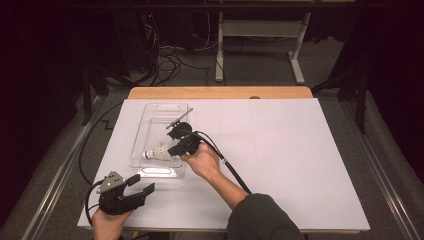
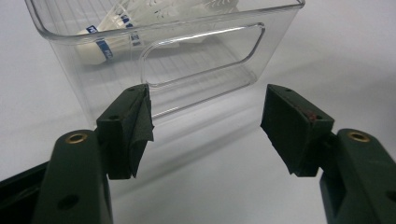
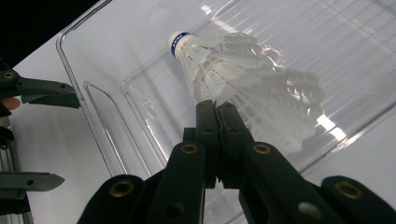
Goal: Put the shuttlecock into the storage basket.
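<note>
A white feather shuttlecock (image 1: 157, 151) with a blue-banded cork lies inside a clear plastic bin (image 1: 157, 172) at the left middle of the white table. My right gripper (image 1: 172, 149) reaches into the bin from the right. In the right gripper view its jaws (image 3: 216, 106) are pressed together on the edge of the shuttlecock's (image 3: 233, 65) feather skirt, cork pointing away. My left gripper (image 1: 143, 184) sits at the table's front left, open and holding nothing. In the left gripper view it (image 2: 208, 126) faces the bin's near wall (image 2: 201, 56), with the shuttlecock (image 2: 100, 44) behind it.
The white table top (image 1: 280, 150) stretches wide to the right of the bin. A wooden edge (image 1: 220, 92) runs along the back. The right gripper's cable (image 1: 232, 170) trails across the table toward the person's sleeve. Cables and desk legs stand on the floor beyond.
</note>
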The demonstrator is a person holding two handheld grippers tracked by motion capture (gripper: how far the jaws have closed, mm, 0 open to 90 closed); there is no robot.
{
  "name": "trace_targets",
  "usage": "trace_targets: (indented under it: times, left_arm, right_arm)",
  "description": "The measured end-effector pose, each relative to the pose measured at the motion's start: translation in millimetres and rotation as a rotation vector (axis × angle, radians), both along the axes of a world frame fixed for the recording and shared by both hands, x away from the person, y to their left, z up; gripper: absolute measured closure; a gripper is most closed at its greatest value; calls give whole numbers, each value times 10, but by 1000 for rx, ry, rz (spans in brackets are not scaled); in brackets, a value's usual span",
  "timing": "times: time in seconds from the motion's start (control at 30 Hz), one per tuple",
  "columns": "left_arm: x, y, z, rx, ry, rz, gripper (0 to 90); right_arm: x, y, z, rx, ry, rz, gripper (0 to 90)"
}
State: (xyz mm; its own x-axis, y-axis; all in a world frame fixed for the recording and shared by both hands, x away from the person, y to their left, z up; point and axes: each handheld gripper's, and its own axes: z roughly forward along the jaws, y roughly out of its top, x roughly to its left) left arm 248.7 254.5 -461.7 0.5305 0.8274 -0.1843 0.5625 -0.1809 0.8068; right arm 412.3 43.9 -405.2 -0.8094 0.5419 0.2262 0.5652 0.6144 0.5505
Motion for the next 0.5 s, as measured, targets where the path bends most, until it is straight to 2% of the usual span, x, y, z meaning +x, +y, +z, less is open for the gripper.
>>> trace_targets:
  times: [0.2, 0.3, 0.43, 0.5]
  left_arm:
    - [0, 1, -1, -5, -4, 2, 342]
    - [1, 1, -1, -5, -3, 2, 342]
    - [1, 2, -2, -5, -2, 2, 342]
    - [1, 2, -1, -6, -2, 3, 342]
  right_arm:
    - [12, 20, -26, 9, 7, 3, 900]
    - [18, 30, -42, -5, 11, -5, 891]
    - [16, 35, -37, -39, -10, -20, 788]
    - [28, 14, -11, -30, -11, -28, 759]
